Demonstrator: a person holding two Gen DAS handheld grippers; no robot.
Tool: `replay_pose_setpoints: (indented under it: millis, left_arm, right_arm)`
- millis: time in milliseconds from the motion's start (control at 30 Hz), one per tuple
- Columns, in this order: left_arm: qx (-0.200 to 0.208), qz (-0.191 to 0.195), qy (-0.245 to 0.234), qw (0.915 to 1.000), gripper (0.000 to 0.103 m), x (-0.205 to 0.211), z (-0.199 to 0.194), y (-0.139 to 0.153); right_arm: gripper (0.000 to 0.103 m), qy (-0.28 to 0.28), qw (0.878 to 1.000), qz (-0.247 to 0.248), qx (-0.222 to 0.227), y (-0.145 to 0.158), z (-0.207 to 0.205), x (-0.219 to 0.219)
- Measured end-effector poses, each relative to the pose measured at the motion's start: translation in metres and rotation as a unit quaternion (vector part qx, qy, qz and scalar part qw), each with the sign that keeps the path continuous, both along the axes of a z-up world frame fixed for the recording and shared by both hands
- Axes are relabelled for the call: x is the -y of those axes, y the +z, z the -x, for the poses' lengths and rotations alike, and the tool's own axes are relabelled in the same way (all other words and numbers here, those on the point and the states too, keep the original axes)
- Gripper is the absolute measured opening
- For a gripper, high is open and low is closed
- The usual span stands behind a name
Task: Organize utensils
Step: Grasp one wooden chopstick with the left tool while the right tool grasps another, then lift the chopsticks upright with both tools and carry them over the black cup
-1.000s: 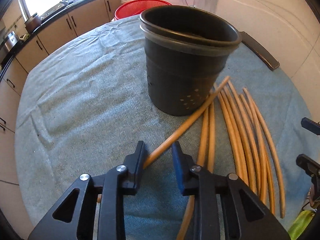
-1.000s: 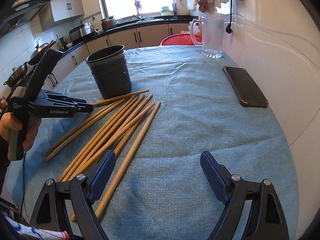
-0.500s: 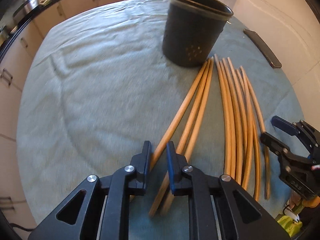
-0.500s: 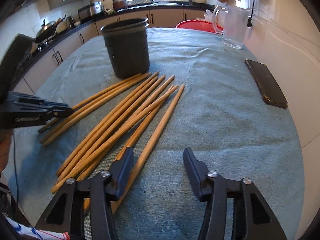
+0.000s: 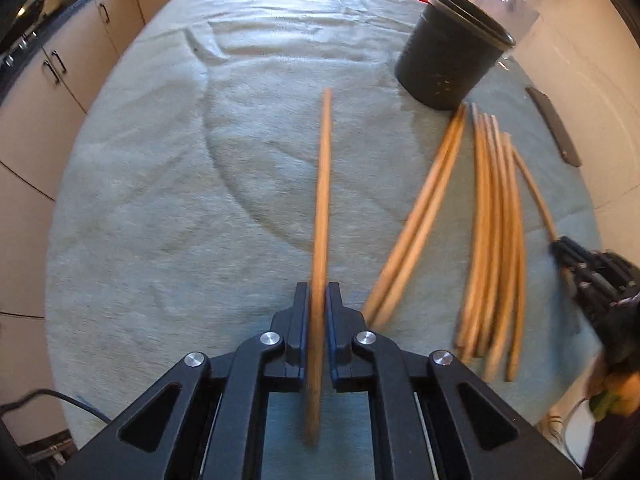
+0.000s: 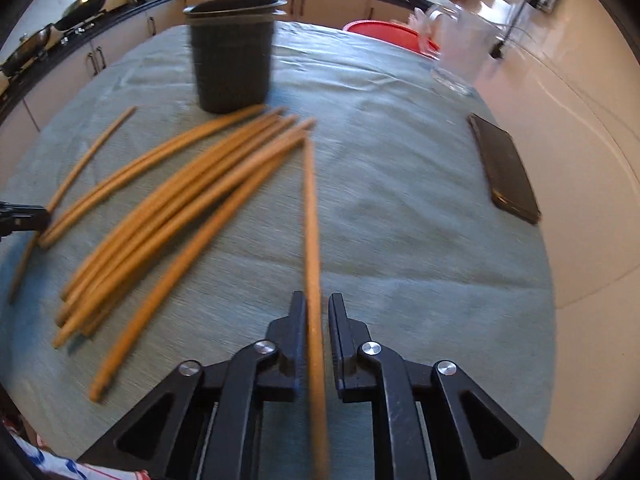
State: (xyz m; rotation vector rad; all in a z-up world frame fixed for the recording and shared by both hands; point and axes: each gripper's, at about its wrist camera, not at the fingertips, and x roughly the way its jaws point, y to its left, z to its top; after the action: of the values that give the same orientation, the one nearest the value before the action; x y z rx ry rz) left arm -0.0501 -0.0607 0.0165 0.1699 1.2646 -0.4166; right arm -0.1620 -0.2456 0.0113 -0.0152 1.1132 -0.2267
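My left gripper (image 5: 318, 300) is closing, pads pinching one chopstick (image 5: 323, 200), while my right gripper (image 6: 316, 312) is closing around another chopstick (image 6: 311, 216) beside the loose bundle (image 6: 172, 208).

Loose wooden chopsticks (image 6: 168, 204) fanned flat beside upright dark holder (image 6: 232, 52)

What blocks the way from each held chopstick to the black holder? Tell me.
Nothing visible. The left chopstick has bare cloth up to the black holder; the right chopstick likewise, with the loose pile off beside it.
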Motion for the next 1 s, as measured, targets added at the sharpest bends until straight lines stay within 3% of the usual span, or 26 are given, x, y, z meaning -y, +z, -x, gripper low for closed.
replay_pose_setpoints:
  millis: [67, 233, 600, 767, 800, 833, 867, 1000]
  left_arm:
    - [0.000, -0.012, 0.002, 0.9999, 0.008, 0.000, -0.001, 0.000]
    - [-0.024, -0.023, 0.002, 0.9994, 0.015, 0.011, -0.017, 0.001]
    - [-0.040, -0.057, -0.016, 0.9975, 0.017, 0.031, -0.051, 0.000]
    - [-0.069, -0.036, -0.036, 0.9963, 0.032, 0.038, -0.064, -0.001]
    - [-0.067, -0.034, -0.038, 0.9964, 0.032, 0.040, -0.065, -0.001]
    - [-0.061, -0.033, -0.035, 0.9970, 0.015, 0.045, -0.070, -0.002]
    - [-0.048, -0.035, -0.030, 0.9978, 0.008, 0.043, -0.070, -0.002]
    - [-0.027, 0.005, -0.005, 0.9996, 0.007, 0.022, -0.056, 0.007]
  right_arm:
    - [0.022, -0.002, 1.000, -0.005, -0.008, 0.001, -0.001, 0.009]
    - [0.023, 0.007, 0.997, -0.055, -0.045, 0.002, -0.015, 0.029]
    - [0.023, 0.067, 0.988, -0.032, -0.138, 0.002, -0.072, 0.025]
    - [0.023, 0.098, 0.976, -0.055, -0.188, -0.002, -0.098, 0.027]
    - [0.021, 0.109, 0.972, -0.065, -0.198, -0.003, -0.103, 0.030]
    - [0.020, 0.113, 0.970, -0.071, -0.201, -0.003, -0.104, 0.031]
    - [0.013, 0.121, 0.970, -0.072, -0.197, -0.002, -0.104, 0.031]
    - [0.007, 0.126, 0.978, -0.065, -0.153, 0.000, -0.089, 0.027]
